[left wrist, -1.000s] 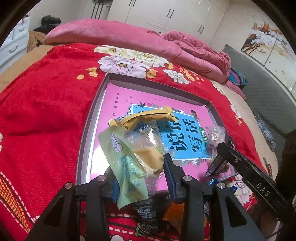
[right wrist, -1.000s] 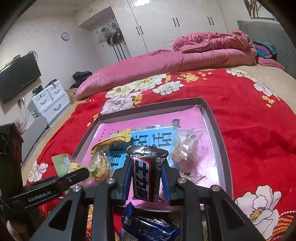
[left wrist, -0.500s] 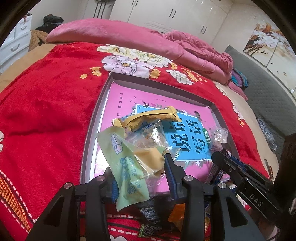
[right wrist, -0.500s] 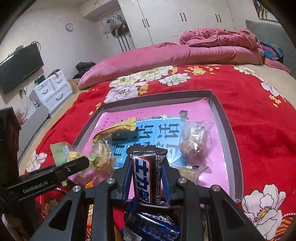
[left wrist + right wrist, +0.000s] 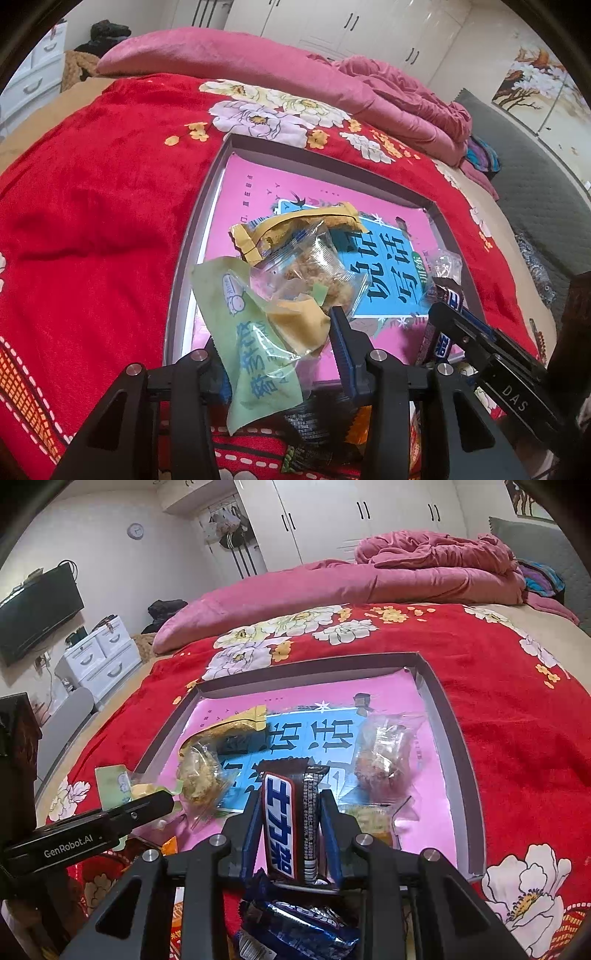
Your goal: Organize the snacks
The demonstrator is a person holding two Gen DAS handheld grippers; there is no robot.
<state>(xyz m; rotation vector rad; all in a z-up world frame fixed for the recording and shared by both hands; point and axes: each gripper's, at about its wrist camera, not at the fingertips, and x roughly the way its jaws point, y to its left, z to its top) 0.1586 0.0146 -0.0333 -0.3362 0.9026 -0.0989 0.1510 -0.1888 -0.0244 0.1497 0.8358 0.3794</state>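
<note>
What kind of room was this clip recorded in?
A home bedroom, by the look of it. The work goes on atop a bed with a red floral blanket and a pink quilt; white wardrobes line the far wall, and a wall-mounted television hangs above a white drawer unit.

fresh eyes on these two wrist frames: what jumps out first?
Probably the bright pink tray lying on the red floral blanket, with a few wrapped snacks already inside it. Close to the cameras, the right gripper is shut on an upright chocolate bar at the tray's near edge, and the left gripper holds a pale green snack packet over the tray's near left corner.
</note>
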